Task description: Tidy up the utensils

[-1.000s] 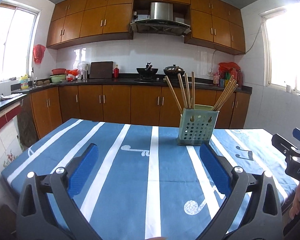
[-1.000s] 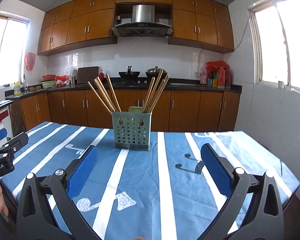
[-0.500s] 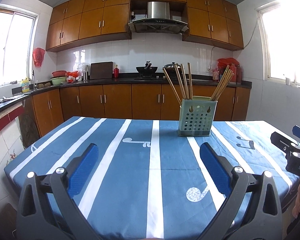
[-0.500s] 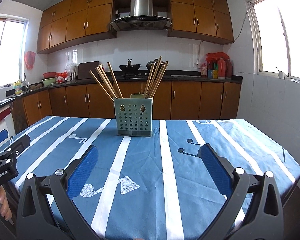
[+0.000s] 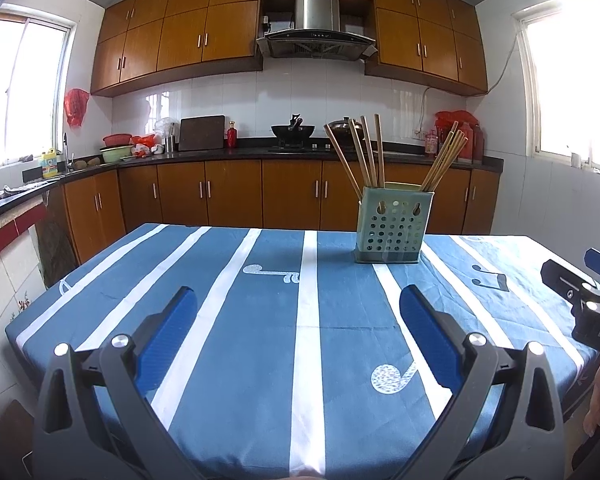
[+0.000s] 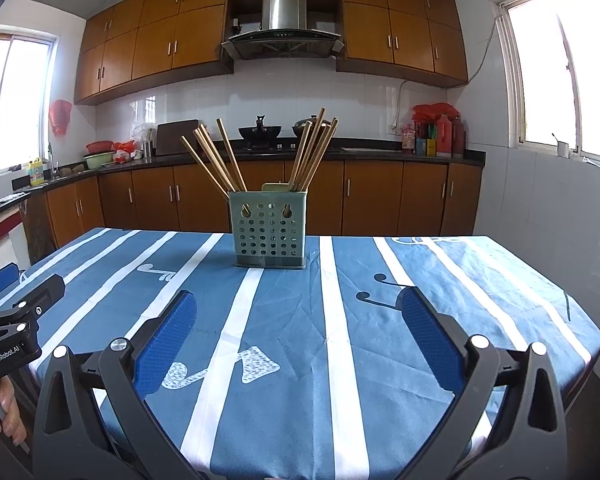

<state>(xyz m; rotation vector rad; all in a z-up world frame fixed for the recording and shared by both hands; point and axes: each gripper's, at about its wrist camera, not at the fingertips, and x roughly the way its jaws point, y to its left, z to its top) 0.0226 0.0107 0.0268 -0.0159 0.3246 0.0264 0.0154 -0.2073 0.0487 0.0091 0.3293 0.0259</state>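
A pale green perforated utensil holder (image 5: pixel 393 227) stands upright on the blue striped tablecloth (image 5: pixel 260 320), far side of the table; it also shows in the right wrist view (image 6: pixel 269 231). Several wooden chopsticks (image 5: pixel 366 152) lean in its left compartment and several more (image 5: pixel 444 162) in its right; they also show in the right wrist view (image 6: pixel 220 160). My left gripper (image 5: pixel 298 304) is open and empty near the table's front edge. My right gripper (image 6: pixel 296 308) is open and empty, also well short of the holder.
Wooden kitchen cabinets and a dark counter (image 5: pixel 260 152) with a wok, bottles and bowls run behind the table. The right gripper's body shows at the left view's right edge (image 5: pixel 588 300); the left gripper's body shows at the right view's left edge (image 6: pixel 16 324).
Both grippers have drawn back and lowered towards the table's front edge, so the holder looks farther away. Both stay open and empty.
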